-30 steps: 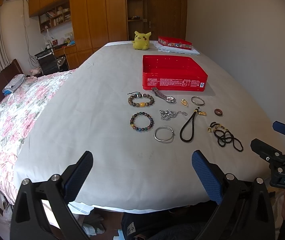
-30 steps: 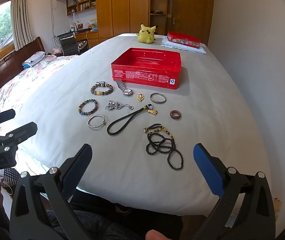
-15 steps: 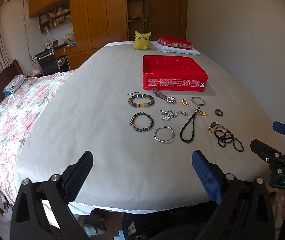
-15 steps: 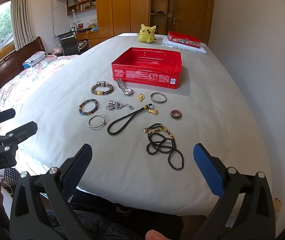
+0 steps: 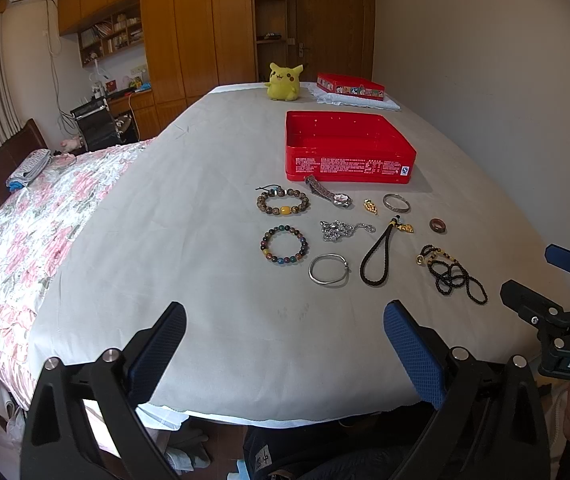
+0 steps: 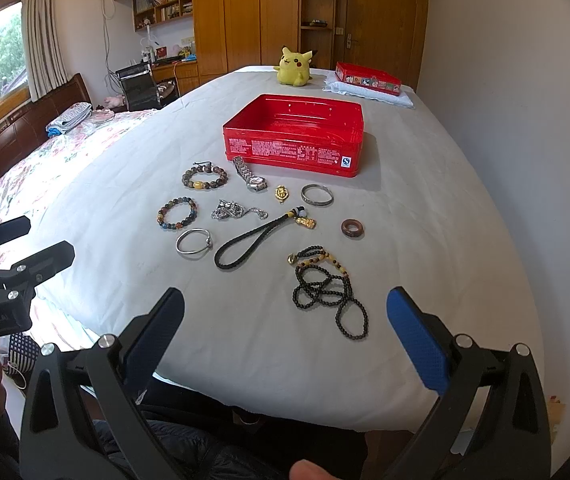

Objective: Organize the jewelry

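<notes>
Left gripper (image 5: 285, 344) occupies the bottom of the left wrist frame, jaws spread wide, holding nothing, above the near edge of the white sheet (image 5: 213, 264). Right gripper (image 6: 285, 340) sits likewise at the bottom of the right wrist frame, jaws spread wide and empty.

Jewelry lies loose on the sheet at frame centre. Nearest in the right wrist frame: black bead necklace (image 6: 327, 292), lower centre. Beyond it: black braided cord with gold charm (image 6: 251, 240), silver bangle (image 6: 193, 242), brown ring (image 6: 352, 228). Next row: multicoloured bead bracelet (image 6: 177, 213), silver chain (image 6: 233, 211). Further: brown bead bracelet (image 6: 205, 178), wristwatch (image 6: 251, 176) with its strap end touching the tin, gold pendant (image 6: 281, 193), engraved silver bangle (image 6: 317, 195).

Open red tin (image 6: 297, 152) stands above centre, interior empty. At top centre: yellow plush toy (image 6: 295, 66); to its right, a red lid (image 6: 367, 77) on a folded white cloth (image 6: 365, 94).
</notes>
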`<state>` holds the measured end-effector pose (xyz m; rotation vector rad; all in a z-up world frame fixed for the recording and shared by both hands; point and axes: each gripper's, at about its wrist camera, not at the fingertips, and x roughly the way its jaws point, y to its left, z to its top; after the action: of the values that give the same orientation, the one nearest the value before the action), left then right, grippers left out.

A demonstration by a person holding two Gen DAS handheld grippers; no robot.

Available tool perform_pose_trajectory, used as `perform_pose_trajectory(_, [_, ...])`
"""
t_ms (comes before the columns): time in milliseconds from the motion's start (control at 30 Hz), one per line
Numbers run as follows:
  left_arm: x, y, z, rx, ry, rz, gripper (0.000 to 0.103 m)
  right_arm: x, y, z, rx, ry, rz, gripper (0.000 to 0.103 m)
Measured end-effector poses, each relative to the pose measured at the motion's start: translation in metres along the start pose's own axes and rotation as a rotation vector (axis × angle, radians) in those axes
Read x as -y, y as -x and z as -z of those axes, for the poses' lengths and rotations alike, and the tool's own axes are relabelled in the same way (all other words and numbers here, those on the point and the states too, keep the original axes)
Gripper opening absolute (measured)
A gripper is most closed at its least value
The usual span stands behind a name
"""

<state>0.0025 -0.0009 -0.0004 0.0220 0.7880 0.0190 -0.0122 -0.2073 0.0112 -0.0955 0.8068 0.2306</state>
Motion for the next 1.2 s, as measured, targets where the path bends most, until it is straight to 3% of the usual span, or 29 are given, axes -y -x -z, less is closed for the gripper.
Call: perform_pose_trajectory(1200, [0.001, -0.002, -0.0017, 0.005, -0.011, 0.007, 0.099, -0.0028, -0.005, -0.0032, -0.02, 0.031, -0.016, 0.1])
